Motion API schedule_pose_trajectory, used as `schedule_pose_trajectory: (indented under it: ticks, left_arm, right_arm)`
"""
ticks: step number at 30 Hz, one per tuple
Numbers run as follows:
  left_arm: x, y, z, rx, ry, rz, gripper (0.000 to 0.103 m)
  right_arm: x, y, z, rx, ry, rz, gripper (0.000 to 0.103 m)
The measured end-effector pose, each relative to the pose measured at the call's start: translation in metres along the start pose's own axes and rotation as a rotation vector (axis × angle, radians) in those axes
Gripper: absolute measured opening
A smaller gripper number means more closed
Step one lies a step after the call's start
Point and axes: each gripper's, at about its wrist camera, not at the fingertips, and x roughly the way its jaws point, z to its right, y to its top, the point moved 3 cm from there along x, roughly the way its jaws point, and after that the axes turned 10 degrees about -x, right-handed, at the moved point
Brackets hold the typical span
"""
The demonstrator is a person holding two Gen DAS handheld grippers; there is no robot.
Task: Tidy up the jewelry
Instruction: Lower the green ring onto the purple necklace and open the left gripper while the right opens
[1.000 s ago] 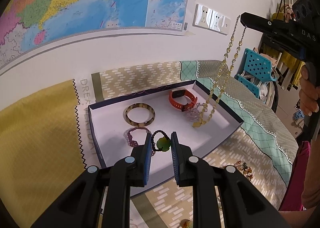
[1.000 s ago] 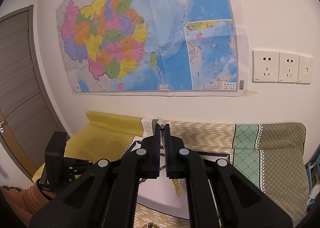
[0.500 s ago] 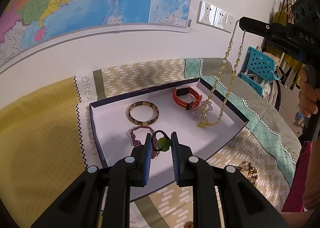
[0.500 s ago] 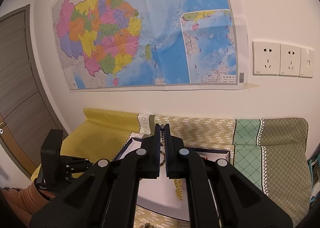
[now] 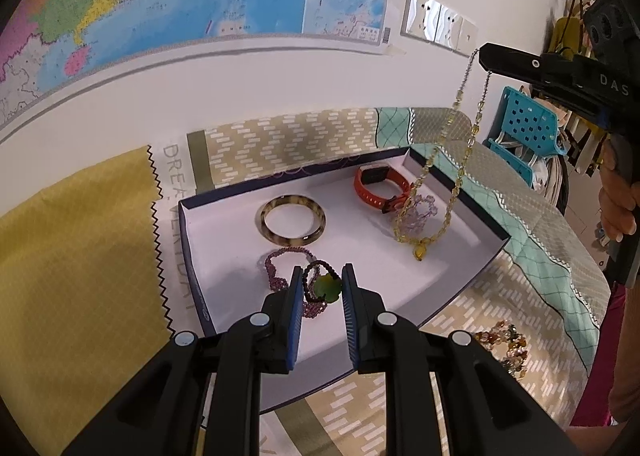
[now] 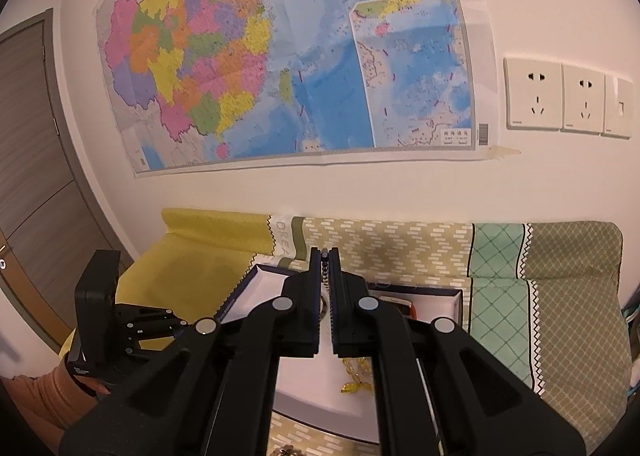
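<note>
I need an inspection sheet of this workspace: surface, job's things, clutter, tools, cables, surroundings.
Surface: patchwork cloth, white tray on it.
Job's things: bangle, orange watch, purple bracelet, clear bracelet in tray; bead bracelet on cloth.
Clutter: nothing seen.
Tools: left tool shut on green-charm bracelet; right tool shut on necklace, pendant low over the tray.
Cables: nothing seen.
Surroundings: map, sockets, door.

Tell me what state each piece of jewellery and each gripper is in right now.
Yellow bead necklace: hanging from right gripper, pendant just above the box floor.
Dark bead bracelet with green charm: clamped in left gripper.
Tortoiseshell bangle: flat in white open box.
Orange watch: lying in box.
</note>
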Motion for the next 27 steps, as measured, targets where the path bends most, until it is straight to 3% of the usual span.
schedule_pose_trajectory:
  ticks: [27]
  left_arm:
    - [0.039, -0.003, -0.007, -0.007, 0.067, -0.087, 0.017]
  right_arm:
    - [0.038, -0.049, 0.027, 0.073, 0.005, -0.126, 0.004]
